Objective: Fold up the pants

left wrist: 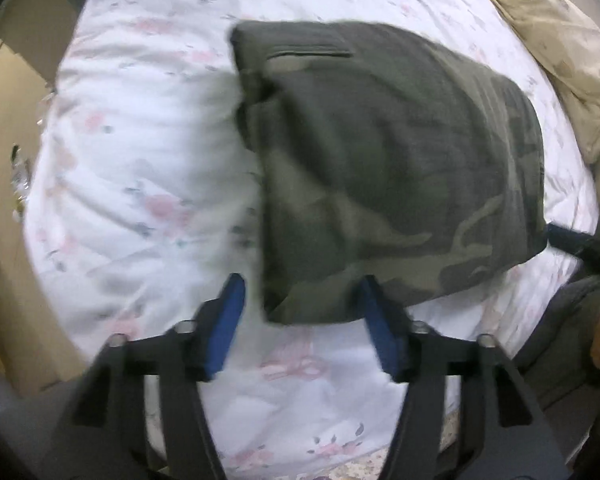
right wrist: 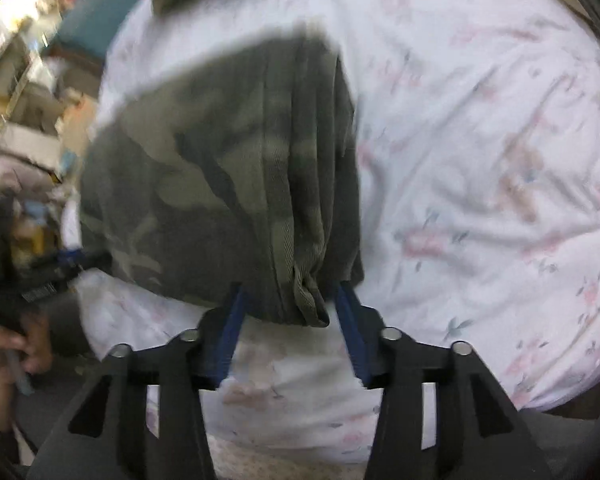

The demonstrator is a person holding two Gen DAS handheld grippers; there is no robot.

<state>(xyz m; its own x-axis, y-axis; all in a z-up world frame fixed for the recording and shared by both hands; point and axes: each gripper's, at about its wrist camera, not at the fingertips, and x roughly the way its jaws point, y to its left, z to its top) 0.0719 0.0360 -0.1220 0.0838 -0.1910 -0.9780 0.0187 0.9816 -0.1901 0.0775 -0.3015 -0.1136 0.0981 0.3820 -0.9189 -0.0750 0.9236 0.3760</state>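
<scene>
Lying folded into a thick rectangular bundle on the bed's white floral sheet [left wrist: 140, 168], the camouflage pants [left wrist: 388, 168] sit with a slit pocket showing near their far edge in the left wrist view; the left claw [left wrist: 300, 304] stands wide, its blue pads [left wrist: 226, 320] spread on either side of the bundle's near left corner, the right pad just at the fabric's edge, and I cannot tell whether it touches; the right claw [right wrist: 288, 308] is also spread, its pads [right wrist: 350, 332] flanking the bunched near end of the pants [right wrist: 228, 184], the cloth dipping between them without being pinched; a crumpled beige blanket [left wrist: 560, 52] lies at the far right of the bed; both views are blurred.
</scene>
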